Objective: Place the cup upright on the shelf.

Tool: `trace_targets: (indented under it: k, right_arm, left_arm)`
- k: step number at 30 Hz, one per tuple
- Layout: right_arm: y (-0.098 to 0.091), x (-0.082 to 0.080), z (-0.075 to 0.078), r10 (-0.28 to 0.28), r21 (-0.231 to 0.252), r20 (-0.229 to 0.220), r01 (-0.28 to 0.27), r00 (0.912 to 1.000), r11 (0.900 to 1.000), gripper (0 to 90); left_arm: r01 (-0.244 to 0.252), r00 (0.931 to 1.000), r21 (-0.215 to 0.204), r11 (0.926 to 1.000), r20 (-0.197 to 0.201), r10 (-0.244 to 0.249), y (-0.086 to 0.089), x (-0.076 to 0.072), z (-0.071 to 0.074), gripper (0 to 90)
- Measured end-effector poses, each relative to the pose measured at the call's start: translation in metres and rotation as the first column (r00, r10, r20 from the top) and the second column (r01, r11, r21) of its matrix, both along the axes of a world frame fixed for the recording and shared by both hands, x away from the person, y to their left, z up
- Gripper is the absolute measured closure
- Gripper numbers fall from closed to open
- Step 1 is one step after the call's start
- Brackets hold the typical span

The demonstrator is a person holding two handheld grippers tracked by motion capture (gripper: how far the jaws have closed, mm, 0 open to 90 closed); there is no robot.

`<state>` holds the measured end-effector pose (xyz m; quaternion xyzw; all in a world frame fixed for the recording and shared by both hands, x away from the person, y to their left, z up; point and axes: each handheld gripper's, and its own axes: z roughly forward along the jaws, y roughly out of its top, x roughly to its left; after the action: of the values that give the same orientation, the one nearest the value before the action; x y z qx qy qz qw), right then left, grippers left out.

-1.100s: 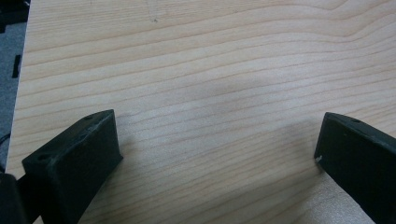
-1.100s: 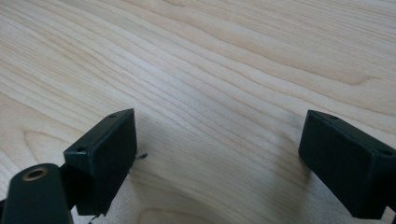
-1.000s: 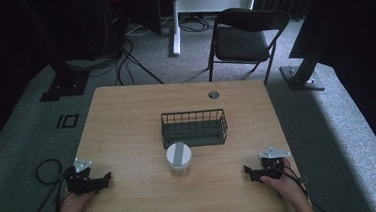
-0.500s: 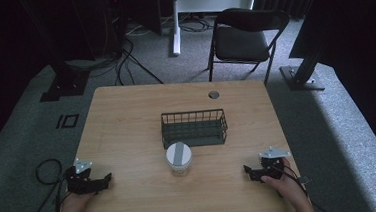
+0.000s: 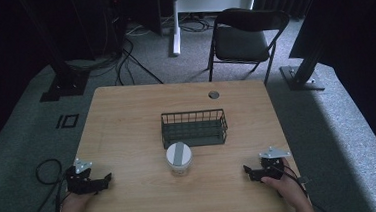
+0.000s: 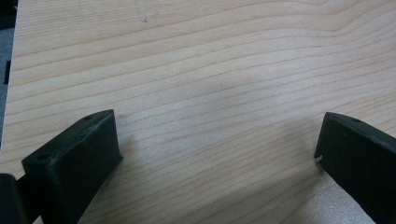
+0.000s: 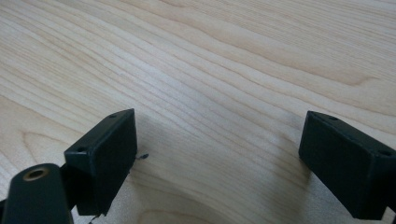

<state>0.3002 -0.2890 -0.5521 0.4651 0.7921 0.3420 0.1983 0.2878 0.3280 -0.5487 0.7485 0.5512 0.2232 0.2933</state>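
Observation:
A clear jar with a white lid [image 5: 179,158] stands near the middle of the wooden table [image 5: 127,120], just in front of a dark wire basket [image 5: 194,128]. My left gripper [image 5: 106,178] rests at the table's front left, well left of the jar. In the left gripper view its jaws stand wide apart, left gripper [image 6: 217,144] open over bare wood. My right gripper [image 5: 246,171] lies at the front right, pointing toward the jar. The right gripper [image 7: 219,149] is also open with nothing between its jaws.
A round cable hole [image 5: 214,94] sits near the table's far edge. Beyond the table stand a black folding chair [image 5: 244,37], a white stand post [image 5: 174,21] and dark frame legs [image 5: 61,80]. Cables [image 5: 45,171] lie on the grey carpet at left.

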Motion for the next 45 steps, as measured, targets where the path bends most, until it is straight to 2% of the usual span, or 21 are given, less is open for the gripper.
trace_targets:
  k: [4, 14, 32, 44, 45]
  right_arm:
    - [0.001, -0.001, 0.000, -0.007, -0.006, 0.007, 0.007, 1.0000, 1.0000, 11.3]
    - [0.010, 0.000, 0.002, 0.018, 0.028, 0.019, -0.018, 0.9997, 0.9994, 11.3]
    - [0.038, 0.005, 0.009, 0.090, 0.044, 0.045, -0.092, 0.9950, 0.9948, 11.3]
    - [0.059, 0.009, 0.014, 0.149, 0.063, 0.064, -0.153, 0.9867, 0.9862, 11.3]
    - [0.064, 0.010, 0.015, 0.162, 0.065, 0.078, -0.167, 0.9837, 0.9838, 11.3]
  left_arm:
    - [0.000, 1.0000, 0.000, 1.0000, 0.000, 0.000, 0.000, 0.000, 0.000, 0.1]
    - [0.000, 1.0000, 0.000, 1.0000, 0.000, 0.000, 0.000, 0.000, 0.000, 0.1]
    - [0.000, 1.0000, 0.000, 1.0000, 0.000, 0.000, 0.000, 0.000, 0.000, 0.1]
    - [0.000, 1.0000, 0.000, 1.0000, -0.001, 0.000, 0.000, 0.000, 0.000, 0.1]
    - [0.000, 1.0000, 0.000, 1.0000, -0.001, 0.000, 0.000, 0.000, 0.000, 0.1]
